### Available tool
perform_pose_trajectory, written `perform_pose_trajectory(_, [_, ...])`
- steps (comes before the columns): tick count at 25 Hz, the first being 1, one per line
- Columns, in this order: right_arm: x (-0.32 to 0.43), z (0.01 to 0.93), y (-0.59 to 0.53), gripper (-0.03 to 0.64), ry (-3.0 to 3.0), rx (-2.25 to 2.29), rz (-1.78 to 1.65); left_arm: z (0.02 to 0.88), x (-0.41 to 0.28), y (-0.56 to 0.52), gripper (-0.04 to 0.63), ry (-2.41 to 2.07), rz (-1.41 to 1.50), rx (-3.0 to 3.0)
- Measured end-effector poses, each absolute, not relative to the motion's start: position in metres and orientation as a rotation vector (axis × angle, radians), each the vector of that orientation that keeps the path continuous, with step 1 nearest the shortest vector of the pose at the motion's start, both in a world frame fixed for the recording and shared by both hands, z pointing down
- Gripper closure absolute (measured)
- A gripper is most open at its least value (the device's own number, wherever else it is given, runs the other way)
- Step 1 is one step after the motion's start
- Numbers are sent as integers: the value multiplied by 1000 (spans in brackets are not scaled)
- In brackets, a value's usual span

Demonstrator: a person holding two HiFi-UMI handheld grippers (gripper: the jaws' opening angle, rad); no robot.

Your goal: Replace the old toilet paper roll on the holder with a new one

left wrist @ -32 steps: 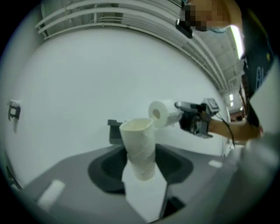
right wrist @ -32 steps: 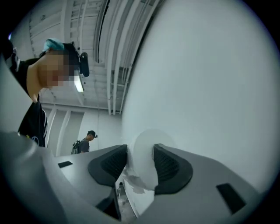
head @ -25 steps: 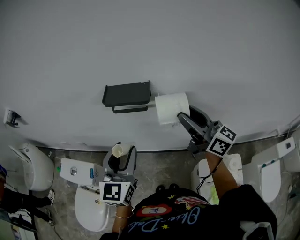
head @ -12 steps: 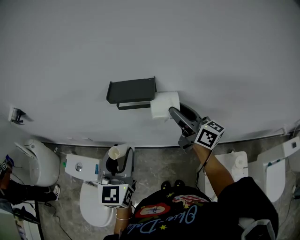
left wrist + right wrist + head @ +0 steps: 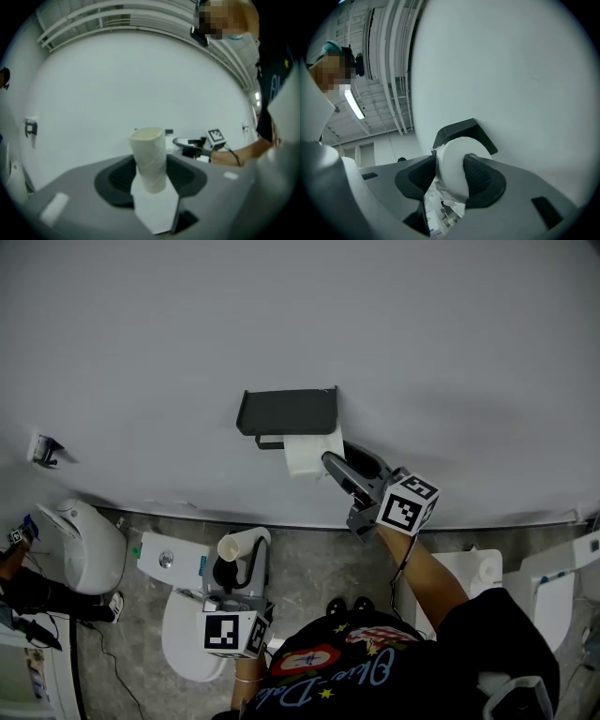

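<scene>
Closest to me, low by my waist, my left gripper [image 5: 242, 563] is clamped on the old cardboard tube [image 5: 149, 157], which stands upright between its jaws with its open end up. Farther out, my right gripper [image 5: 339, 461] is closed tight on the new toilet paper roll [image 5: 305, 454], and that roll sits just under the right end of the dark holder [image 5: 286, 412] fixed to the white wall [image 5: 422, 352]. The roll seems to touch the holder's bar, though I can't be sure it is threaded on.
</scene>
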State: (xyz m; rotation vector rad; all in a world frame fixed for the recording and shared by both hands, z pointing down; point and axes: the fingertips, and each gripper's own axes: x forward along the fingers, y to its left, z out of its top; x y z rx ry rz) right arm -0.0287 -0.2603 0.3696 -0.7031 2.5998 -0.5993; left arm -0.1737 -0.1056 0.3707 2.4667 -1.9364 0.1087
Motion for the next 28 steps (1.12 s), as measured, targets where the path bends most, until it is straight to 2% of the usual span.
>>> perform_pose_trajectory(7, [-24,376,-260,423,2575,-680,-621,375,-171,-93,399,-2011,102,2411])
perform_pose_trajectory(13, [-89,372,-259,423,2577,-697,-646,381,-221,-97,399,-1976,98,2395])
perform_pose_trajectory(28, [-111,378,-256,426,2688,-728,-551,388,-199,-105,399,-1911,100,2394])
